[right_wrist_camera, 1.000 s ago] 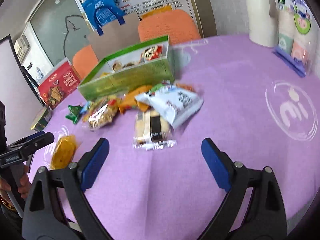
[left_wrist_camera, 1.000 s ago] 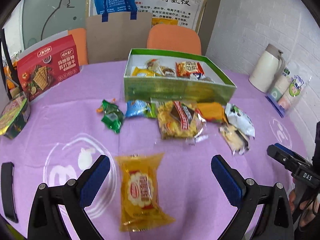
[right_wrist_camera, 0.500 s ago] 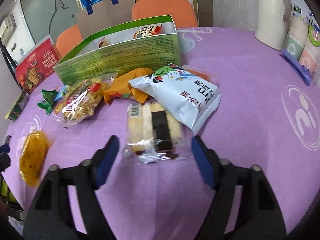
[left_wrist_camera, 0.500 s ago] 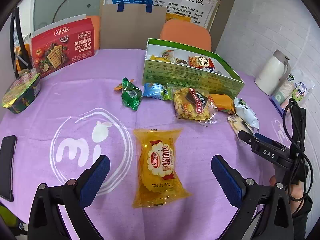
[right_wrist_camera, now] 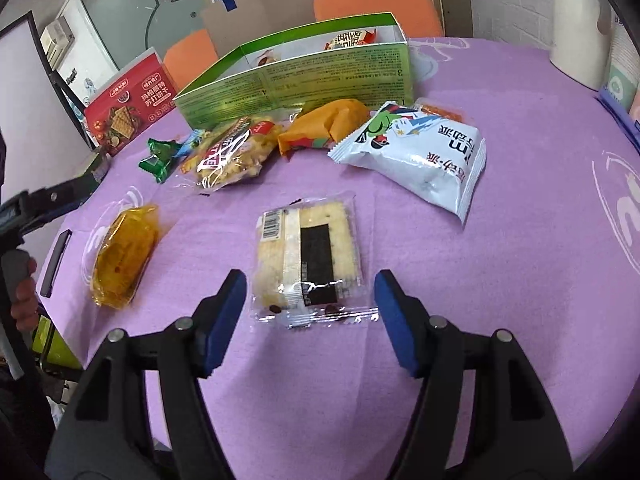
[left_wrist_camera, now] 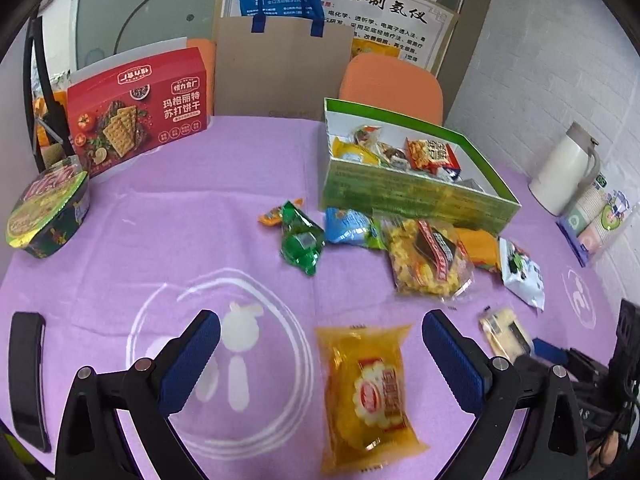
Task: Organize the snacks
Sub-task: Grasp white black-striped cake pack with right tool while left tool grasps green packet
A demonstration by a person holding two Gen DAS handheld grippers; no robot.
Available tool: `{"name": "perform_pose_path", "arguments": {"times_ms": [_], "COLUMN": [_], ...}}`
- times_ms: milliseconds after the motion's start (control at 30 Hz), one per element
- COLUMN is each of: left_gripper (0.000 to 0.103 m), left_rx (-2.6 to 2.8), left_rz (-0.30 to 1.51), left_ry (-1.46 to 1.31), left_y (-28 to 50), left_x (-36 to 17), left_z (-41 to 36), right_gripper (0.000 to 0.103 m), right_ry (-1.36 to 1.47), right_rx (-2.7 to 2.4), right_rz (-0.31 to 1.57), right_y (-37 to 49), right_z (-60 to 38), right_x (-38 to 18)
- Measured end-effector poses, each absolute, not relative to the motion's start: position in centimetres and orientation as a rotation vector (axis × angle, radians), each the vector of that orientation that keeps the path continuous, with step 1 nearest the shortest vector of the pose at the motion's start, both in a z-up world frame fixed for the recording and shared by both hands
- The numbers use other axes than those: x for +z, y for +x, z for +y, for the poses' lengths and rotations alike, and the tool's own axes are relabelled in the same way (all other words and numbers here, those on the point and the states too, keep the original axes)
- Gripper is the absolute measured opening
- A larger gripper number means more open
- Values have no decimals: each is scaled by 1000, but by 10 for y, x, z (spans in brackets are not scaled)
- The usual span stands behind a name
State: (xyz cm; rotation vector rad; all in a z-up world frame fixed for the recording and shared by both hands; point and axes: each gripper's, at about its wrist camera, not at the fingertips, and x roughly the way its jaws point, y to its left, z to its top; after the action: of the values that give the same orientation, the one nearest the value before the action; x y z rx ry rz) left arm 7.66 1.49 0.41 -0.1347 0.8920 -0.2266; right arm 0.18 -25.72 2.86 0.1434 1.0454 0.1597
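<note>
A green open box [left_wrist_camera: 416, 200] holding several snacks stands mid-table, with loose packets strewn in front of it. A yellow cake packet [left_wrist_camera: 368, 392] lies flat between the wide-open fingers of my left gripper [left_wrist_camera: 322, 360], nearer the right finger and untouched. In the right wrist view a clear cracker packet [right_wrist_camera: 308, 264] with a black label lies on the purple cloth. My right gripper [right_wrist_camera: 311, 312] straddles its near end, half open, pads clear of the wrapper on both sides. Behind it lie a white bag [right_wrist_camera: 420, 160] and an orange packet [right_wrist_camera: 324, 124].
A red cracker box [left_wrist_camera: 138, 116] and a noodle bowl [left_wrist_camera: 48, 208] stand at far left, and a black phone [left_wrist_camera: 26, 372] lies at the near left edge. A white thermos [left_wrist_camera: 568, 168] and a pack of cups [left_wrist_camera: 596, 216] sit at right. Green candy [left_wrist_camera: 302, 242] lies mid-table.
My right gripper's jaws narrowed and it came forward and down over the cracker packet. My left gripper shifted left, so the yellow packet now sits nearer its right finger.
</note>
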Motion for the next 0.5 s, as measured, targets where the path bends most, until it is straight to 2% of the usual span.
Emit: {"name": "perform_pose_path", "arguments": {"times_ms": [133,333,433,467,500], "left_gripper": [99,76,58,45,40], "left_rx": [-187,-212,-196,-208,-228], "left_rz": [928,991,1031,1046,1063], "left_ry": [-173,-218,-230,-249,-269], "left_y": [121,164,176,178,179], "left_x": [-5,-27,-40,-44,-48], "left_z": [22,17,18,19,20], "right_gripper": [68,68,68,68,68], "right_ry": [137,132,123,118,115], "right_rx": [153,152,152,150,149], "right_rz": [1048,1055,1062,1059,1060], "right_y": [-2,-3,-4,-4,-4], "right_z": [-258,-256,-253,-253,-252], "right_x": [31,32,31,30,30]}}
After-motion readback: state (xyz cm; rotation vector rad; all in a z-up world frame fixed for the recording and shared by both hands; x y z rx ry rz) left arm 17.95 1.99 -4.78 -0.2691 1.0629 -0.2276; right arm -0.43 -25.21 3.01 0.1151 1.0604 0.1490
